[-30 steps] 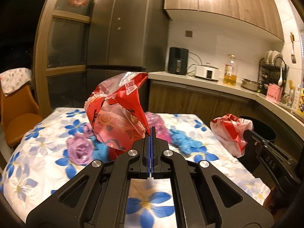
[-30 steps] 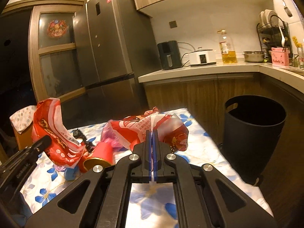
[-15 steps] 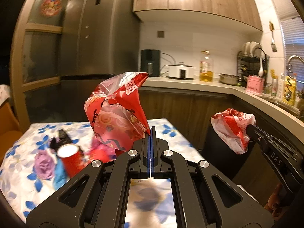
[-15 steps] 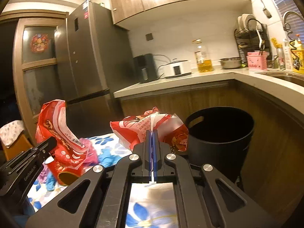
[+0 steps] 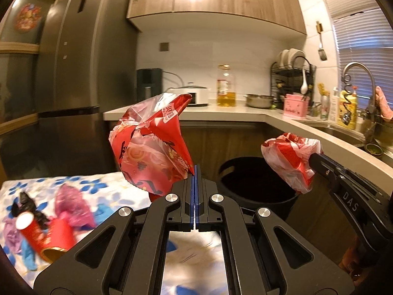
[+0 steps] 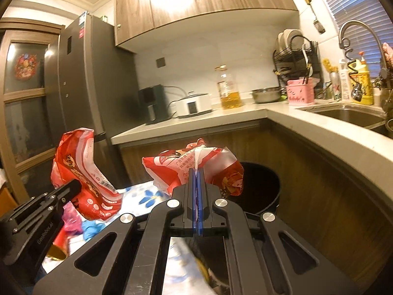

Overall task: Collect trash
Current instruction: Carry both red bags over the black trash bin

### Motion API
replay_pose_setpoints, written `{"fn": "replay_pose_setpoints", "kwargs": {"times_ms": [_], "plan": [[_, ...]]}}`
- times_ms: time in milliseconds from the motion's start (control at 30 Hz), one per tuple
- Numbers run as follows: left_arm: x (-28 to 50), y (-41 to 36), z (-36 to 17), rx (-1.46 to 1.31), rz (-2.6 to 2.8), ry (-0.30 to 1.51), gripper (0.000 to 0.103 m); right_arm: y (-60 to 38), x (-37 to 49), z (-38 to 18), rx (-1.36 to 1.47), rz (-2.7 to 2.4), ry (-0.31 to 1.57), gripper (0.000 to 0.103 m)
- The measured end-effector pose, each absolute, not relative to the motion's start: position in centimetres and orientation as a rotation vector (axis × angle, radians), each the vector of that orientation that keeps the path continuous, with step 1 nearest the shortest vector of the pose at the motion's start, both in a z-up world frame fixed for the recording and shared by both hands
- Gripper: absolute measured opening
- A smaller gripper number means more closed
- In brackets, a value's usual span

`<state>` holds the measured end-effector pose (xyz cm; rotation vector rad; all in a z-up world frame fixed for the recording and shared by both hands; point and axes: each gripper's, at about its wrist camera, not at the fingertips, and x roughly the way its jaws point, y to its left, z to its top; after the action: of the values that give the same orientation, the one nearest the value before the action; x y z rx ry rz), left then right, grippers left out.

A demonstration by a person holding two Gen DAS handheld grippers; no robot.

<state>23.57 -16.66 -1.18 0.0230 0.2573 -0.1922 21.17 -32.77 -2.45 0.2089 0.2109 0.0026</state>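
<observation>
Over on the left, the table [image 5: 73,184] with its blue-flowered cloth carries two red paper cups [image 5: 43,236] lying on their sides amid pink, purple and blue scraps, with something black just behind them. Next along, the left gripper [image 5: 195,169] has its jaws pinched tight on a big crumpled red wrapper [image 5: 149,147], which is held up in the air above the table's near edge. Beyond it and lower down stands the black trash bin [image 5: 255,184], open-mouthed, tucked against the wooden cabinet front under the counter [image 5: 245,111]. Further right, the right gripper [image 6: 196,172] is likewise clamped shut on a second red-and-white wrapper [image 6: 191,167], which in its own view hangs just in front of the bin's rim. On the counter behind sit a bottle of oil [image 5: 225,86] and a dish rack [image 5: 292,78].
</observation>
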Motion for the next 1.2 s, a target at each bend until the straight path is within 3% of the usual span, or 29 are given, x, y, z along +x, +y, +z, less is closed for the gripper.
{"fn": "replay_pose_setpoints", "kwargs": {"times_ms": [533, 1200], "plan": [[29.0, -24.4, -1.1, 0.071, -0.349, 0.205, 0.000, -37.0, 25.0, -1.8, 0.207, -0.054, 0.188, 0.002], [32.8, -26.9, -3.8, 0.126, -0.434, 0.252, 0.000, -38.1, 28.2, -2.4, 0.206, -0.038, 0.190, 0.002]]}}
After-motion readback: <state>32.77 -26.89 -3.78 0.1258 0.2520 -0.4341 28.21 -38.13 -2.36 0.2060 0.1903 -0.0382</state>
